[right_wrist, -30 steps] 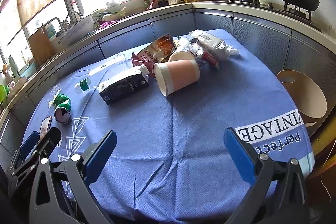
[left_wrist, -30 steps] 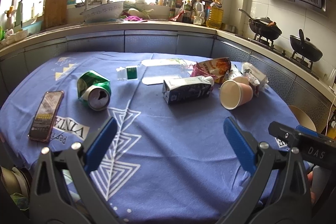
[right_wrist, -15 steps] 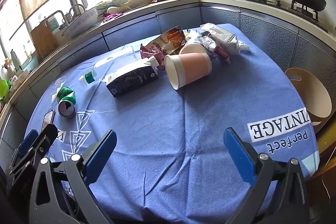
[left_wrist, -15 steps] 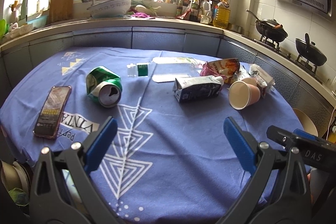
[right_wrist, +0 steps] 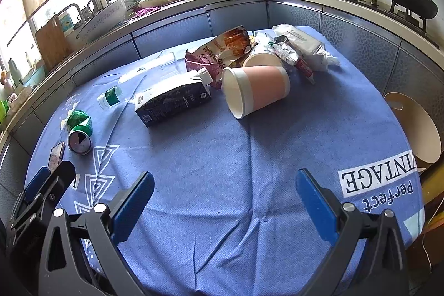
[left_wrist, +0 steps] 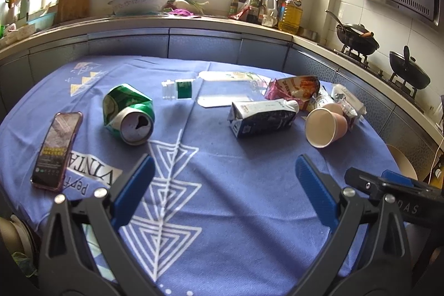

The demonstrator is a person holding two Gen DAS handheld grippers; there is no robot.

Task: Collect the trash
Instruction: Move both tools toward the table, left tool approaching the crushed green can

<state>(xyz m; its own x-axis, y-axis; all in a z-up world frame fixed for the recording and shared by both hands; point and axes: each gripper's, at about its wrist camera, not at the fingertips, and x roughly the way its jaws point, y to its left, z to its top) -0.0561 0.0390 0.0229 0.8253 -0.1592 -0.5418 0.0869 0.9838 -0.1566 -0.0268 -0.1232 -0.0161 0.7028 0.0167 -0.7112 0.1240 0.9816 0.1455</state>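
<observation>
Both views now sit closer to the litter than a second ago, so both of my claws have come forward over the blue-clothed surface (left_wrist: pixel 222 185).

From left to right, a phone (left_wrist: pixel 57 150) lies flat near the edge; I judge it is not trash. Just beside it is a crushed green can (left_wrist: pixel 128 110), its opened top facing me. Beyond that lies a clear bottle with a green label (left_wrist: pixel 184 89), then a dark carton (left_wrist: pixel 262 118) on its side. Next comes a pink paper cup (right_wrist: pixel 256 89), tipped over with its mouth towards me, in front of a heap of snack wrappers (right_wrist: pixel 222 49).

My left claw (left_wrist: pixel 223 179) and my right claw (right_wrist: pixel 224 197) both hang apart, holding nothing.

Collection is only at the approach. Next, each claw needs to drop around one piece, probably can and cup.

Printed on the cloth I read "perfect VINTAGE".
</observation>
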